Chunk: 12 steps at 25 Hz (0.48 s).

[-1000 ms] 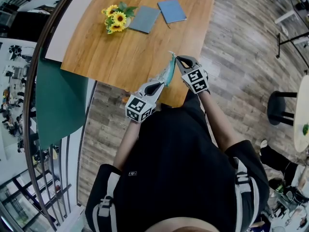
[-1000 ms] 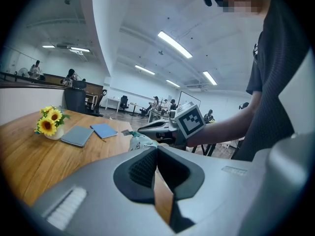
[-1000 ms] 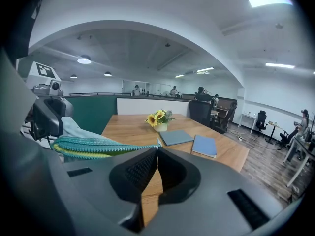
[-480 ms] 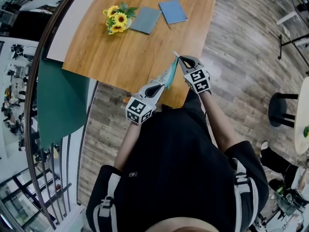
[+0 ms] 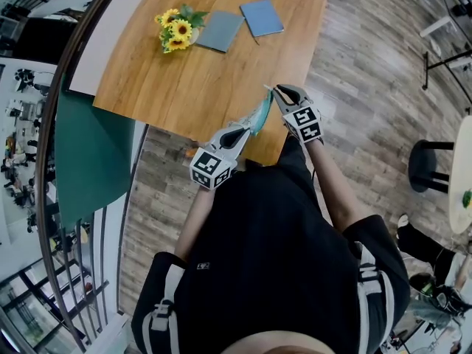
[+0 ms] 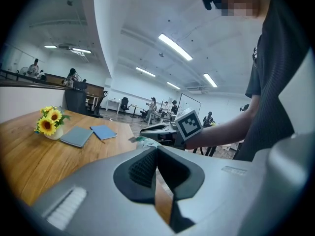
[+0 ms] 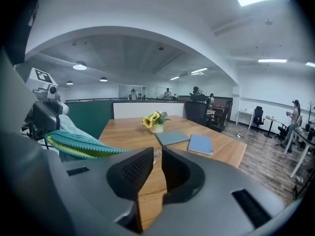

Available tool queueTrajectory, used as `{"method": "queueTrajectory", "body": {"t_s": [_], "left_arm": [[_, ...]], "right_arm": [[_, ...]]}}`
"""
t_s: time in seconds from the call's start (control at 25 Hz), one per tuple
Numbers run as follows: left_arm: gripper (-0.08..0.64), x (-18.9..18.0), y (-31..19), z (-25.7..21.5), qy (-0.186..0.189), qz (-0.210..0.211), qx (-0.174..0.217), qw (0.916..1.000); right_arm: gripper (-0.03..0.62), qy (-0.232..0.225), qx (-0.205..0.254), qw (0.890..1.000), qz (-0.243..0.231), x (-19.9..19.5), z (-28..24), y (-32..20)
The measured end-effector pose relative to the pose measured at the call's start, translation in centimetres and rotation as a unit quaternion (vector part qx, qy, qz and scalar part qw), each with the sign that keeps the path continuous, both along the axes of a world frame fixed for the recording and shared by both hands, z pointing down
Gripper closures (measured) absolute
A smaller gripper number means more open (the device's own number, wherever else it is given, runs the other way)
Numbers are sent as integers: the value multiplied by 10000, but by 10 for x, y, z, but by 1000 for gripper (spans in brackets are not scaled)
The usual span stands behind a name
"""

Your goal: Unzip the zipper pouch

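A teal knitted zipper pouch (image 5: 259, 114) hangs on edge above the wooden table's (image 5: 184, 80) near right corner. My left gripper (image 5: 247, 127) is shut on the pouch's near end; in the left gripper view the jaws (image 6: 156, 154) are pressed together and the pouch (image 6: 142, 141) shows just past them. My right gripper (image 5: 275, 89) is at the pouch's far end with its jaws opening. In the right gripper view a gap shows between the pads (image 7: 157, 156), with a small pale tab in it. The pouch (image 7: 78, 144) lies off to the left.
Sunflowers in a small vase (image 5: 175, 29), a grey notebook (image 5: 221, 29) and a blue notebook (image 5: 262, 16) lie at the table's far side. A green panel (image 5: 88, 150) stands left of the table. A black stool (image 5: 424, 164) is on the floor at right.
The pouch's far tip has dropped a little away from the right gripper's tips. The left gripper has hardly moved.
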<state>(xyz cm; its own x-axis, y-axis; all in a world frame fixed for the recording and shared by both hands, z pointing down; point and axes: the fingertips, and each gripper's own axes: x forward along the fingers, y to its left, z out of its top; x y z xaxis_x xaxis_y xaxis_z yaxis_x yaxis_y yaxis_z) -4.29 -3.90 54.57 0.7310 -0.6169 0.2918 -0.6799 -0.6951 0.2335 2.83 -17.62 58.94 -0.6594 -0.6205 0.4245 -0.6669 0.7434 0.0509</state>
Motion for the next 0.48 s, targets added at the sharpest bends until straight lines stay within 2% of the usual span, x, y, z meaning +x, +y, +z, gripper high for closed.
{"method": "queueTrajectory", "body": {"t_s": [0.16, 0.32, 0.48], "left_arm": [[554, 0, -1, 1, -7, -13, 23, 10000], [554, -5, -7, 2, -25, -151, 21, 9999], [554, -14, -13, 3, -72, -298, 33, 9995]], "right_arm": [[531, -92, -24, 9999, 97, 8, 0, 0], [565, 0, -4, 10000, -21, 8, 1, 8], [566, 52, -21, 9999, -136, 8, 7, 18]]}}
